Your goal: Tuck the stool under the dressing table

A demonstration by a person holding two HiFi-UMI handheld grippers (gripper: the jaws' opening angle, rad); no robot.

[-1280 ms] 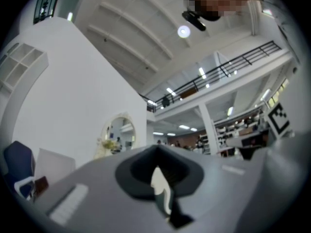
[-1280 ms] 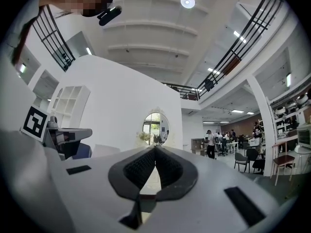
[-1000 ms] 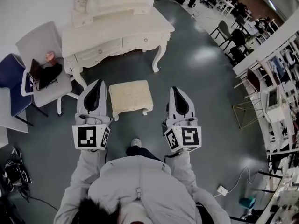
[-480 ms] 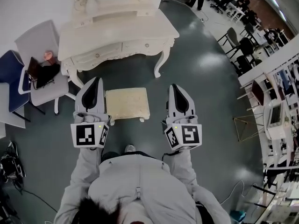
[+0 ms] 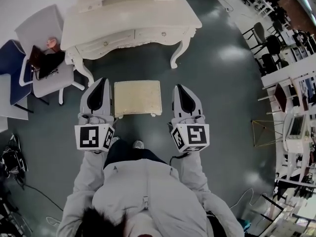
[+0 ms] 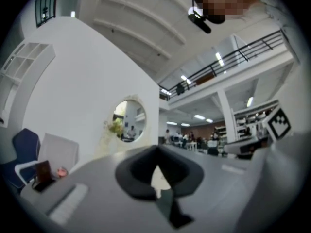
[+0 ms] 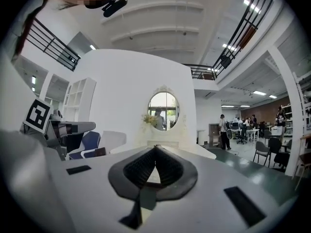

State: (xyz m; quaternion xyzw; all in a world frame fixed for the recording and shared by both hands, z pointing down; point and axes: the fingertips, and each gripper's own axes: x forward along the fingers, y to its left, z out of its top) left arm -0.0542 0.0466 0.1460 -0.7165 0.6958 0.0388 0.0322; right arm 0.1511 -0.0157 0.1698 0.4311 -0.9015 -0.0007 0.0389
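The head camera sits above the person's crown and looks almost straight down. It is high enough to take in the cream carved dressing table (image 5: 133, 26) along the frame's top, the cream padded square stool (image 5: 138, 97) at centre and dark floor all round. The cameras on the left gripper (image 5: 101, 81) and right gripper (image 5: 178, 87) ride close behind their own jaws, facing roughly level toward the white wall. The right gripper view holds the oval cream-framed mirror (image 7: 164, 110) at centre; the left gripper view has it left of centre. All three views share the blue chair (image 5: 12, 78) at left.
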